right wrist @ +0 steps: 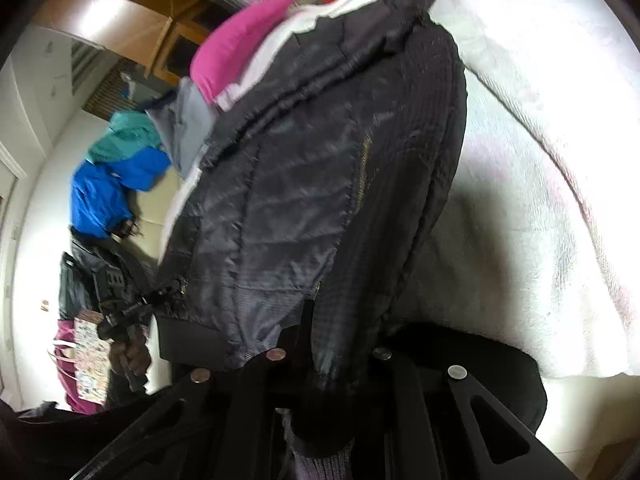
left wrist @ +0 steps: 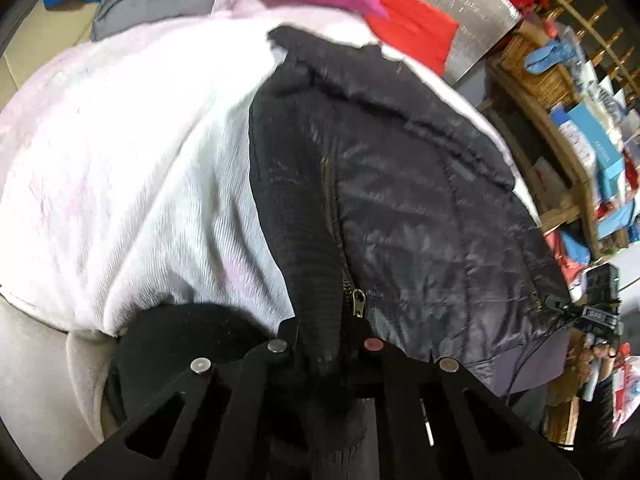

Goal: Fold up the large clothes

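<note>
A cluttered room with pale walls [right wrist: 28, 92] lit brightly from one side. A wooden shelf unit [left wrist: 560, 128] holds blue boxes [left wrist: 600, 152] and wicker baskets [left wrist: 532, 64], and a silver foil-like sheet [left wrist: 460, 4] leans nearby. Another view shows a wooden cabinet [right wrist: 132, 28] against the wall and a vent grille [right wrist: 82, 66].

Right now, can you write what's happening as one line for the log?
step: folding | left gripper: shut on jacket | right gripper: shut on jacket | jacket: lying on white blanket
</note>
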{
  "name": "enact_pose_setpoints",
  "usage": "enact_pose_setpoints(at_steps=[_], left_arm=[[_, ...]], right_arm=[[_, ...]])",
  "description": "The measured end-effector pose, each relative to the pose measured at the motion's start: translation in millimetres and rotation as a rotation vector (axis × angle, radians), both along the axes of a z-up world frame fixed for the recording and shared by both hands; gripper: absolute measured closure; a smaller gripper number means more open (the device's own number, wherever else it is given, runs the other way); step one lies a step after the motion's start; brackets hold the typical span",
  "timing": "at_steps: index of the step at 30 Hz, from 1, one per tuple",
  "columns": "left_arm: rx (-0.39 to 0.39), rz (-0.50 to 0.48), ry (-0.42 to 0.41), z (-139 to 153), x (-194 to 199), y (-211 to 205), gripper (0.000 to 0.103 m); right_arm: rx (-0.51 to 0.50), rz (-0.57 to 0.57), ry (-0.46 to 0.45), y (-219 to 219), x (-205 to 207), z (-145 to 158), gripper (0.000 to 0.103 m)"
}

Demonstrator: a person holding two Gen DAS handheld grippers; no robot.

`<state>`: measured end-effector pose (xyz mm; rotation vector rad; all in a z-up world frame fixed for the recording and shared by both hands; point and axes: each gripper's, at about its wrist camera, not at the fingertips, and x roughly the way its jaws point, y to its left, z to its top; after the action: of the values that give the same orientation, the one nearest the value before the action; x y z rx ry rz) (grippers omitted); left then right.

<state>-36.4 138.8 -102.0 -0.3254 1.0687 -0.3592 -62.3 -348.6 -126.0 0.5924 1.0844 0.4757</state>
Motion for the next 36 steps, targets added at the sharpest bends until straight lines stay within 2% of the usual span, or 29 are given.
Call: enact_pose_setpoints(at_steps=[4,15,36], left_arm=[[-0.021,-0.001,-0.048,17.1,1.3,4.7,0.095],[-0.042,0.004,-0.043,17.9,4.1,3.1,0.095],[-0.060,0.015,0.029,-12.2,7.8,4.3,0.095]], right_arm=[[0.079,-0.038,-0.038,-10.5,-2.7,8.1,0.091],[0.182,-0.078,-0.094,-20.3,-11.0,12.5,0.091],[0.126,-0.100,-0.012,-16.1,-8.3,-8.3,0.091]])
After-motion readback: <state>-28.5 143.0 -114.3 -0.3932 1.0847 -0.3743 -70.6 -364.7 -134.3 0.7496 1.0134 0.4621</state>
